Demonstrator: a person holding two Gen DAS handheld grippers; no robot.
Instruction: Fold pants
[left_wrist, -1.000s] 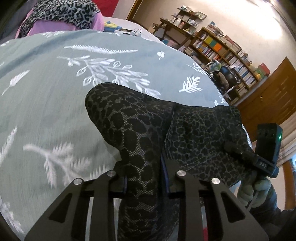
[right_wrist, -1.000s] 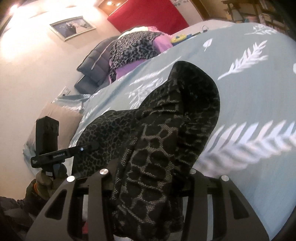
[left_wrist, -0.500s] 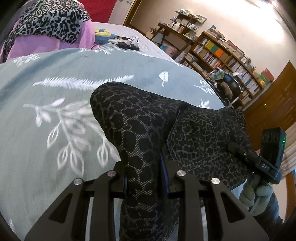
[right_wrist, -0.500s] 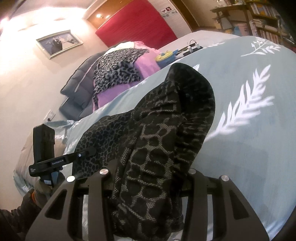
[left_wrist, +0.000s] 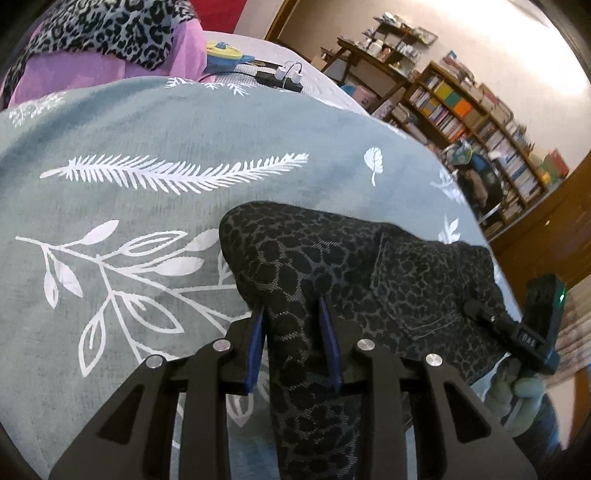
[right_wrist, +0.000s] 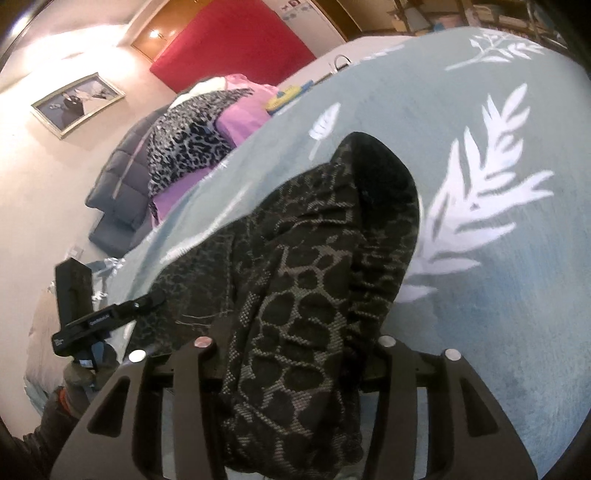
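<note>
Both claws clamped on pants (left_wrist: 369, 280): left claw (left_wrist: 293, 325); right claw (right_wrist: 291, 354); fabric draped over bedspread (left_wrist: 147, 147).

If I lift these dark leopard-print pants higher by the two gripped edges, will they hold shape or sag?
Likely sag: the dark leopard-print pants already drape limply from the left gripper and the right gripper. The knit-looking fabric bunches thickly at the fingers, so it probably grips well. The span between the grippers would probably droop onto the teal leaf-print bedspread.
</note>
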